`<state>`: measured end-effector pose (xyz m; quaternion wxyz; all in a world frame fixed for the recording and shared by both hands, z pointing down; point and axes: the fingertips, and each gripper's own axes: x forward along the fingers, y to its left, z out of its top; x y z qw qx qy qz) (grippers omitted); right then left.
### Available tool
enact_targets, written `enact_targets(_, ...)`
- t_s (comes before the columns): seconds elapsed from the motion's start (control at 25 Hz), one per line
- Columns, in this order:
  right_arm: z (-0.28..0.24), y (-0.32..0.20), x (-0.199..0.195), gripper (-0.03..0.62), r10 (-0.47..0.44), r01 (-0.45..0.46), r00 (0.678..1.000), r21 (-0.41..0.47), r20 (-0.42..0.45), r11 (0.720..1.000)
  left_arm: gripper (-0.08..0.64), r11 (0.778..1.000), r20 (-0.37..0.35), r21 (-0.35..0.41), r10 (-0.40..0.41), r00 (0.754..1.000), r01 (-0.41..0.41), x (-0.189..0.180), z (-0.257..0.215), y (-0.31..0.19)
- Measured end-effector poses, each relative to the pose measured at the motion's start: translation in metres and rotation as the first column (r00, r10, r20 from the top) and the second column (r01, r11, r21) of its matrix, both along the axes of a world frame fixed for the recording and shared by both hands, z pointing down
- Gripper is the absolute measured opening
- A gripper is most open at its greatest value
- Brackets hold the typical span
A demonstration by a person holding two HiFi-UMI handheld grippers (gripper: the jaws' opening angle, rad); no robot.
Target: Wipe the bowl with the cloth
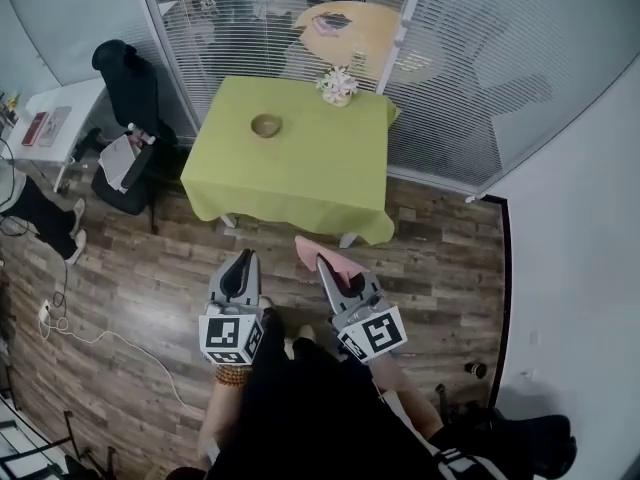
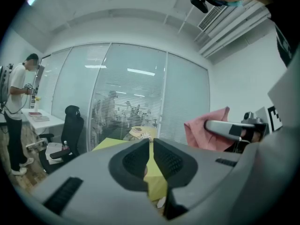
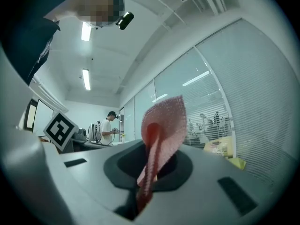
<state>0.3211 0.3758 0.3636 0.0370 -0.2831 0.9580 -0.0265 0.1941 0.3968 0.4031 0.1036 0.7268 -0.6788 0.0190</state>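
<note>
The small bowl (image 1: 266, 125) sits on the green table (image 1: 300, 183), on its far left part, near a little pot of flowers (image 1: 337, 85). Both grippers are well apart from it, over the wood floor (image 1: 140, 278) on the near side of the table. The right gripper (image 1: 322, 264) is pinching the pink cloth (image 1: 310, 248), which sticks out past its jaws. The left gripper (image 1: 245, 260) is pressed together with nothing in it. The bowl lies far ahead, more in line with the left gripper. I think both must go forward to the table first.
</note>
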Motion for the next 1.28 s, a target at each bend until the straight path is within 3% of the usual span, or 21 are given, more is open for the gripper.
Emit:
enact_targets(0.36,0.004,-0.067,-0.034,0.012,0.035,-0.035,0.998,0.007,-0.049,0.999,0.035,1.000,-0.067,0.020,0.020,0.998,-0.018,-0.035,0.011,-0.078)
enact_targets(0.64,-0.017,-0.126,-0.077,0.011,0.071,-0.067,0.995,0.060,-0.071,0.996,0.035,0.987,-0.033,0.116,0.116,0.993,-0.111,-0.062,-0.022,-0.148)
enact_targets(1.04,-0.015,-0.176,-0.148,0.011,0.111,-0.105,0.990,0.067,-0.091,0.992,0.034,0.988,-0.072,0.070,0.143,0.987,-0.138,-0.143,0.007,-0.193)
enact_targets(1.28,-0.010,-0.198,-0.179,0.011,0.098,-0.089,0.986,0.072,-0.135,0.993,0.034,0.994,-0.128,0.068,0.095,0.987,-0.087,-0.178,0.013,-0.202)
